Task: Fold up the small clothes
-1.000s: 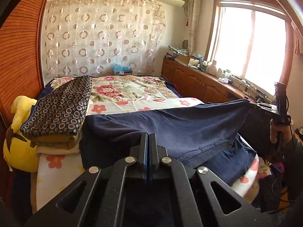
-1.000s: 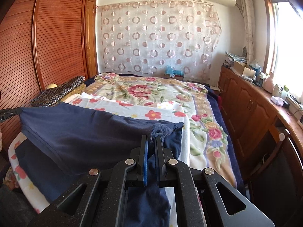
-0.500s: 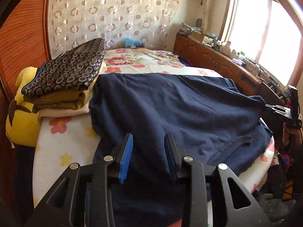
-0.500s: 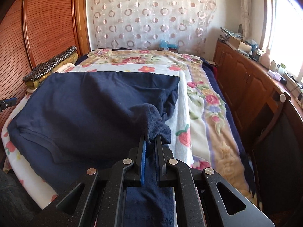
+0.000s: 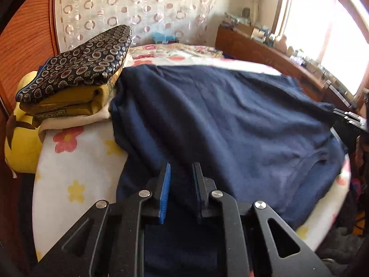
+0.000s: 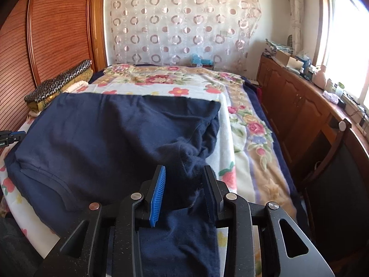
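Observation:
A navy garment [image 5: 230, 120] lies folded over itself across the near end of the bed. My left gripper [image 5: 182, 165] hovers low over its near left edge. Its jaws stand apart and are closing; the cloth lies under them and the pads do not press on it. My right gripper [image 6: 184, 168] is over the garment [image 6: 103, 133] at its right side, and its jaws are opening. A bunched fold of navy cloth [image 6: 184, 159] sits loose between its fingers. Each gripper shows at the edge of the other's view: the right gripper [image 5: 350, 117] and the left gripper [image 6: 11, 135].
A flowered bedspread [image 6: 242, 124] covers the bed. Folded blankets [image 5: 76, 76] and a yellow plush toy [image 5: 20, 147] are stacked at the left by the wooden wardrobe [image 6: 46, 34]. A long wooden cabinet [image 6: 299, 110] and a chair [image 6: 341, 161] stand on the right.
Both grippers came down and laid the lifted half of the garment flat on the bed. The left jaws let go, then narrowed somewhat. The right jaws opened off the cloth.

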Tool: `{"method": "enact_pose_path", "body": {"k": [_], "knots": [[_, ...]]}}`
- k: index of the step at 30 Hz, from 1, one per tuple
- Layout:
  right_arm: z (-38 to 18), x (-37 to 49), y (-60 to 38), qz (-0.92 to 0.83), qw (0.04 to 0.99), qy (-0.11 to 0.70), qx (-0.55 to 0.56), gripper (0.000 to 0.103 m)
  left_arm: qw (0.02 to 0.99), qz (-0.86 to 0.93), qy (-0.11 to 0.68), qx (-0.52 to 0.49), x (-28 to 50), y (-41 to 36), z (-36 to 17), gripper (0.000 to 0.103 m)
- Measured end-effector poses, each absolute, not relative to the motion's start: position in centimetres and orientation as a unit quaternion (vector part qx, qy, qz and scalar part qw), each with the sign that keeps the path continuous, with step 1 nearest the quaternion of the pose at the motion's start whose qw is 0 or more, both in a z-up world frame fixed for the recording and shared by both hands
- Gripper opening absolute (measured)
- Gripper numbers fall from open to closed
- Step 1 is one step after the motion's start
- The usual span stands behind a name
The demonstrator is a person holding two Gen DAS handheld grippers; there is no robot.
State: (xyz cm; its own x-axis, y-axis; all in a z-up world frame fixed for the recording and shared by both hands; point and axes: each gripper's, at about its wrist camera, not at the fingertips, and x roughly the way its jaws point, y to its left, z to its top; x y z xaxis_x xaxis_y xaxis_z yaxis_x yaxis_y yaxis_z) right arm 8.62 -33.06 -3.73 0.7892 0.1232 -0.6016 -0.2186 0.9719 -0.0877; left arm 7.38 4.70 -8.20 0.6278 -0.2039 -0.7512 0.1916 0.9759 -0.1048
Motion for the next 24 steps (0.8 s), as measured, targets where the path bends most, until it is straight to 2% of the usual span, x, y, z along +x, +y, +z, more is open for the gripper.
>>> {"method": "enact_pose_path", "body": {"k": [9,11,16,24], "knots": [[-4.7,11.0,-31.6,0.102,0.937,0.326,-0.076,0.034,0.888,-0.117,0.445,0.013,9.7,3.1,-8.4,0.02],[-4.7,11.3,-31.5,0.102,0.937,0.326,-0.075,0.035,0.883,-0.128,0.452,0.006,10.4,2.6,-8.3,0.028],[-5.3,11.7,-31.4,0.101,0.934,0.333,-0.075,0.036,0.882,-0.136,0.451,0.007,11.7,1.0,-8.1,0.037],[-5.8,11.6,-31.1,0.094,0.931,0.343,-0.084,0.038,0.887,-0.12,0.446,0.014,11.6,1.1,-8.4,0.039]]}}
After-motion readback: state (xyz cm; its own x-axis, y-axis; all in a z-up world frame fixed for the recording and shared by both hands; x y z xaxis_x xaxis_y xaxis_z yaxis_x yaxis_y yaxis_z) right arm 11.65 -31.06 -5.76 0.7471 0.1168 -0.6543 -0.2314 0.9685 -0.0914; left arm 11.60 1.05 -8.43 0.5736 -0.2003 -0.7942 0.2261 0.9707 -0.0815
